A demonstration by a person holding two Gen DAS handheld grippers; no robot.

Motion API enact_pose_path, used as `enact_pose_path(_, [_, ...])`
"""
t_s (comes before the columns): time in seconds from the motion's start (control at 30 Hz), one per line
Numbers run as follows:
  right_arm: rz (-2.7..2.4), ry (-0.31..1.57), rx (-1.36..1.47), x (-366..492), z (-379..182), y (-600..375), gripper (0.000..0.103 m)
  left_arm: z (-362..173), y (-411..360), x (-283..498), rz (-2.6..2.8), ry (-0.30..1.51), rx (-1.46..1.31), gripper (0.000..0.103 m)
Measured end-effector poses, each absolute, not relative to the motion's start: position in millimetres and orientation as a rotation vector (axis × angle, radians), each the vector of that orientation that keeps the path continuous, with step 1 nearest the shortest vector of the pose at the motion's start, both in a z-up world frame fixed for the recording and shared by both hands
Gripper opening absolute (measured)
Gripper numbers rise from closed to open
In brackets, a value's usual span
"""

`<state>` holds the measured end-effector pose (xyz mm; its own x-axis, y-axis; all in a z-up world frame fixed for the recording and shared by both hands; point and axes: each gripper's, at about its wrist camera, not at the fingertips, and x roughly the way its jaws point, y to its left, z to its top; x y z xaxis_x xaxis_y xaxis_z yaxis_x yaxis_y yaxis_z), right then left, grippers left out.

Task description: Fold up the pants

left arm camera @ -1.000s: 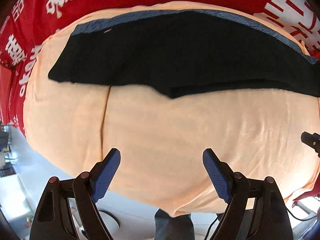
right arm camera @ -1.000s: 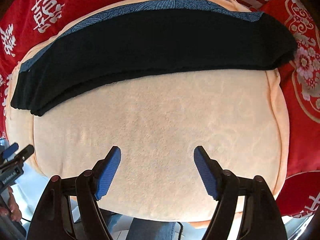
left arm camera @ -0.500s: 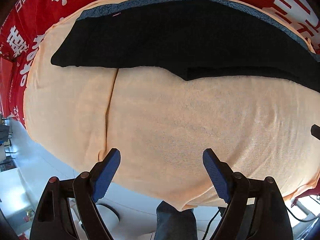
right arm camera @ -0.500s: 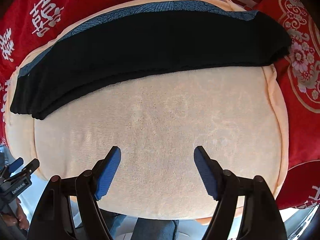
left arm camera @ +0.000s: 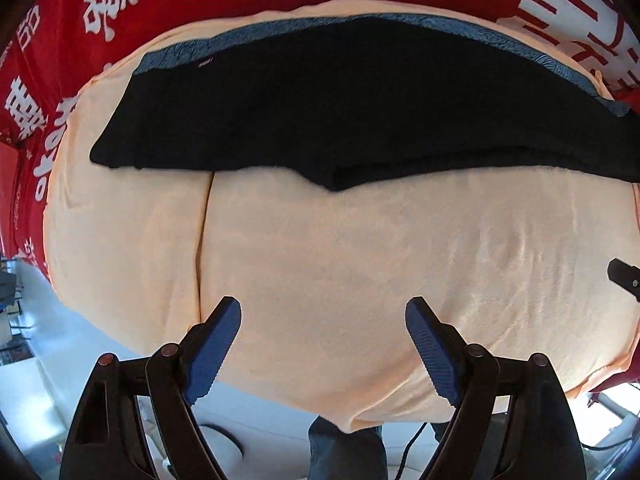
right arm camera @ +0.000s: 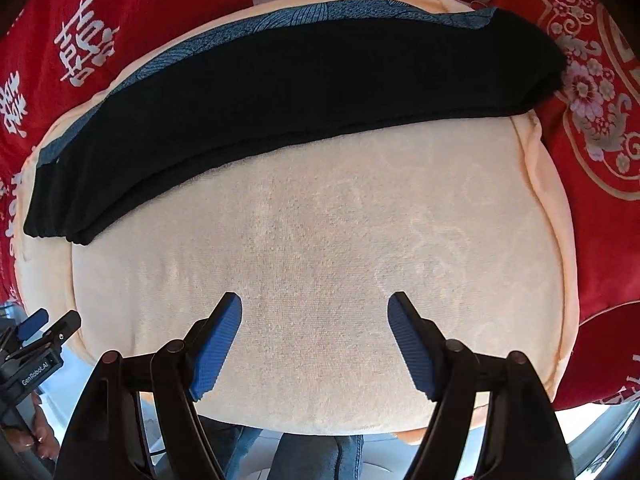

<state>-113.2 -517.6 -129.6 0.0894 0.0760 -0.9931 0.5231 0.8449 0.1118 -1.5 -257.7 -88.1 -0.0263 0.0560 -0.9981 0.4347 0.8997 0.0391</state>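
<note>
Both grippers hang spread and empty: left gripper (left arm camera: 322, 320), right gripper (right arm camera: 314, 316). Black pants (left arm camera: 360, 108) lie at twelve o'clock, well apart, across the peach towel (right arm camera: 320, 248).

the left gripper (left arm camera: 323, 350) has drifted between the earlier frames and now: in the left wrist view the black pants (left arm camera: 360, 112) slid up the frame half a second ago and have since come back down, their lower fold edge once more sitting lower over the peach towel (left arm camera: 360, 272). the right gripper's tip (left arm camera: 623, 278) shows more fully at that view's right edge again. in the right wrist view the left gripper's body (right arm camera: 38, 344) has dropped lower at the left edge, and the pants (right arm camera: 300, 100) sit slightly higher.
</note>
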Motion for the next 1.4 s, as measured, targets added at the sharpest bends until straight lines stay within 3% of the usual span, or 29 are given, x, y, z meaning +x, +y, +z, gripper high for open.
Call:
enact_pose_path(0.63, [-0.422, 1.454, 0.605, -154, -136, -562, 0.078, -93, -323, -1, -0.399, 1.578, 0.464, 0.086])
enact_pose_path(1.4, [-0.446, 1.436, 0.644, -167, -136, -587, 0.078, -97, -350, -1, -0.429, 1.571, 0.511, 0.086])
